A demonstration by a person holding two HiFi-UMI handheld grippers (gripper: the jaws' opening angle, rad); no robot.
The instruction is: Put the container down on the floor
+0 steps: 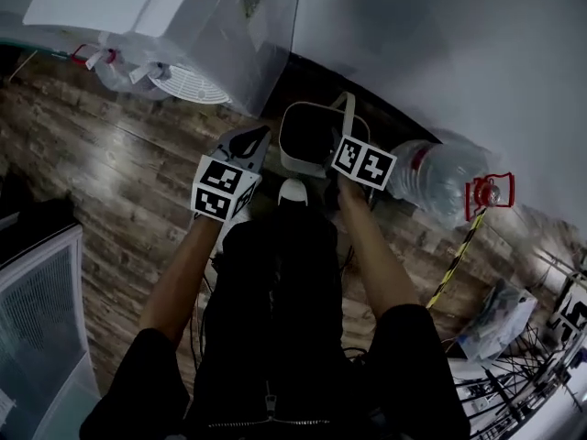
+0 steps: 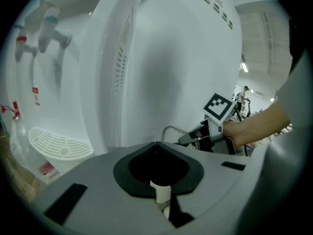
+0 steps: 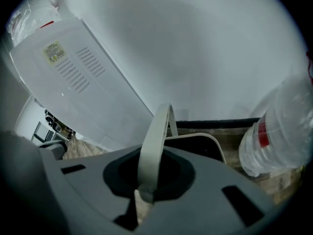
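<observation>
A white container (image 1: 295, 159) with a dark inside hangs by its bail handle (image 3: 155, 131), close to the wall. My right gripper (image 1: 343, 138) is shut around that handle, which runs up through the jaws in the right gripper view; the container's rim (image 3: 217, 142) shows just beyond. Whether its base touches the wood floor (image 1: 119, 177) is hidden. My left gripper (image 1: 260, 136) hovers just left of the container, jaws shut tip to tip (image 2: 156, 143) and gripping nothing. The right gripper (image 2: 185, 139), with its marker cube, also shows in the left gripper view.
A white water dispenser (image 1: 215, 26) with a drip tray (image 1: 188, 83) stands to the left. A large clear water bottle (image 1: 436, 183) lies right of the container. A grey wall (image 1: 440, 53) is behind. A white bin (image 1: 41, 324) and cables (image 1: 514, 383) flank the person's legs.
</observation>
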